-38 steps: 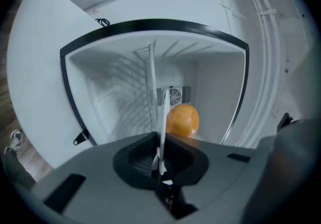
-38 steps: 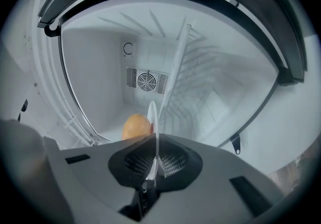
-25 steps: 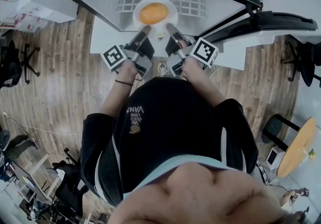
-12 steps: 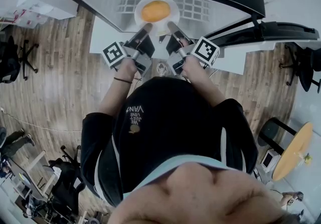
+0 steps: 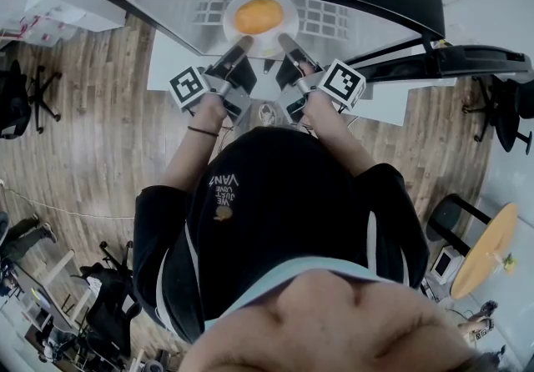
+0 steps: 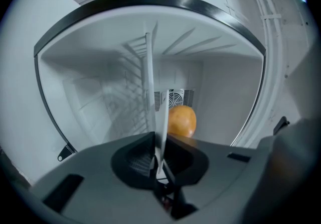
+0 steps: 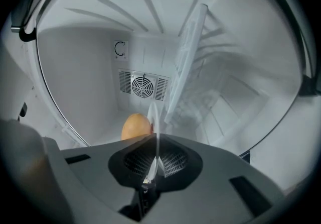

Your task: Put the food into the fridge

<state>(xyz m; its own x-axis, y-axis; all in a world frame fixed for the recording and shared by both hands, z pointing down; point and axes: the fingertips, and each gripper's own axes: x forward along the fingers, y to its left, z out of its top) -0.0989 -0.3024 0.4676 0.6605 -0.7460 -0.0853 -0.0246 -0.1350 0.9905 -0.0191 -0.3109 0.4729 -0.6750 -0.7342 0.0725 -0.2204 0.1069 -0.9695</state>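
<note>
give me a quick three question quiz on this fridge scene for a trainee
1. Multiple choice: what does the left gripper clamp?
A) a bottle
B) the rim of the white plate
C) nothing

2. True or false: the right gripper is open and clear of the plate.

3. Fill in: the round orange food sits on the ___.

Key:
1. B.
2. False. Its jaws are shut on the plate's rim too.
3. plate.
</note>
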